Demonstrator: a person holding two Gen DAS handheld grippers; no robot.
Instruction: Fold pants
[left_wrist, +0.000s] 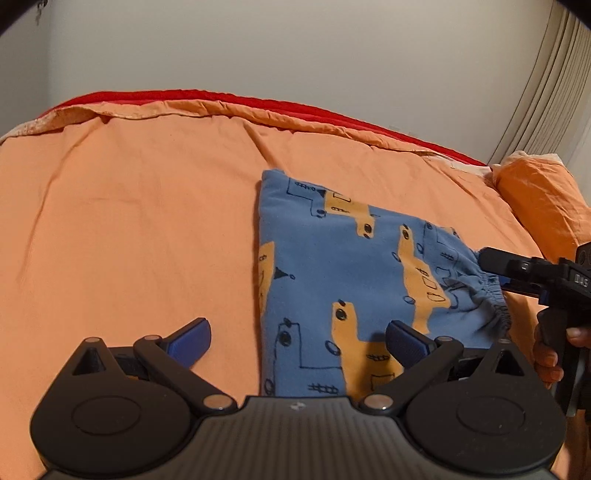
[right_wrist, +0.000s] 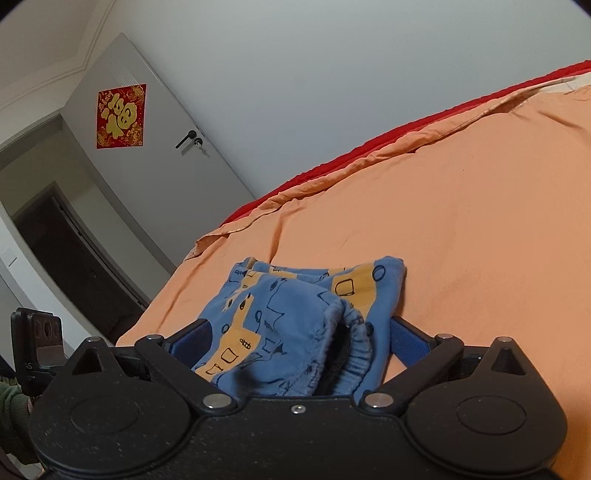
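The pants (left_wrist: 332, 280) are laid folded on the orange bedsheet (left_wrist: 129, 221), right of the bed's middle in the left wrist view. Their long axis is seen running from the near edge of the bed away toward the wall, with the elastic waistband (left_wrist: 495, 295) turned out to the right, toward the pillow (left_wrist: 543, 199). A straight folded edge is presented on the left side.

The left gripper (left_wrist: 297, 341) is held above the near end of the pants, tilted downward, its blue pads (left_wrist: 192, 341) spread wide. One pad is seen over bare sheet and the other over the fabric — nothing is gripped between them.

The right gripper (right_wrist: 295, 339) is brought in low from the waistband side, almost level with the bed. Its jaws are spread wide, and the bunched waistband (right_wrist: 340, 332) lies between the two blue pads (right_wrist: 406, 341); the cloth fills most of the gap, but pressing on either pad cannot be made out. In the left wrist view its dark fingers (left_wrist: 498, 264) are seen at the waistband, one above the fabric and one under it.

Only part of the hand (left_wrist: 550, 354) on the right gripper's handle is shown, cut off at the frame edge. The near end of the pants is hidden behind the left gripper's body. A door (right_wrist: 147, 147) with a red decoration (right_wrist: 121, 116) is visible beyond the bed.
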